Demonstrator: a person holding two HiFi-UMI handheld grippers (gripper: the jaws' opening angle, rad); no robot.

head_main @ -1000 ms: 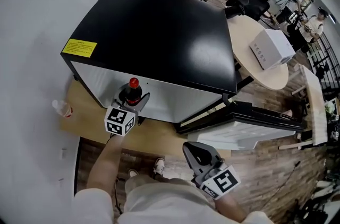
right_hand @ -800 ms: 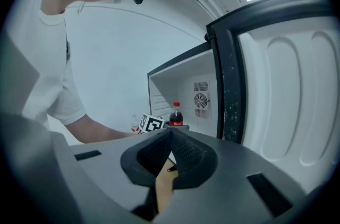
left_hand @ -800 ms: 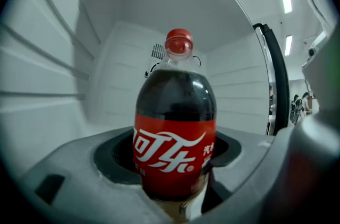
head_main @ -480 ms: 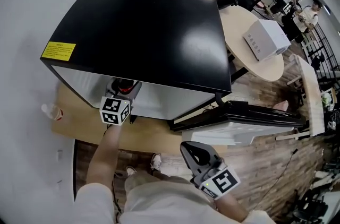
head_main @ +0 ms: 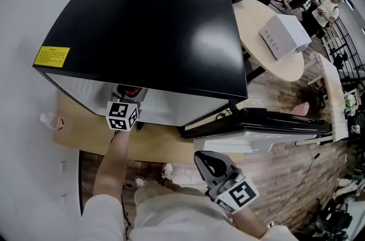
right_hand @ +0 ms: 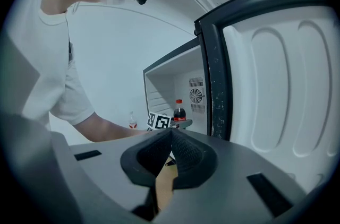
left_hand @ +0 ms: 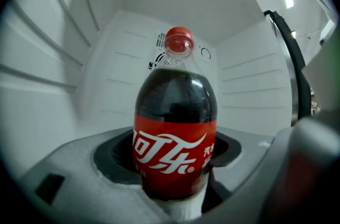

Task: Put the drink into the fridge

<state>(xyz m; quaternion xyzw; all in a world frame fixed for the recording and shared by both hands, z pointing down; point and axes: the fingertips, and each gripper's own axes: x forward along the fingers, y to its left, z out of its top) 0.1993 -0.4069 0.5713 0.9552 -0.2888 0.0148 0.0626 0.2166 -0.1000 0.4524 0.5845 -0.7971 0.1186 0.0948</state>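
Observation:
The drink is a dark cola bottle (left_hand: 175, 132) with a red cap and red label. My left gripper (left_hand: 172, 164) is shut on its lower body and holds it upright inside the white fridge compartment (left_hand: 122, 63). In the head view the black fridge top (head_main: 154, 34) hides most of the bottle (head_main: 132, 91). Only the left gripper (head_main: 130, 98) with its marker cube shows at the opening. The right gripper view shows the bottle (right_hand: 179, 111) just inside the fridge. My right gripper (right_hand: 171, 156) is shut on nothing and hangs low near the person's waist (head_main: 210, 164).
The fridge door (head_main: 268, 123) stands wide open to the right, its inner white panel (right_hand: 276, 85) close beside my right gripper. A small bottle (head_main: 50, 120) stands on the floor at the left. A round table (head_main: 268, 65) carries a white box (head_main: 283, 34).
My left gripper has carried the bottle forward under the fridge top into the compartment, so the bottle is now mostly hidden in the head view. The right gripper has stayed put.

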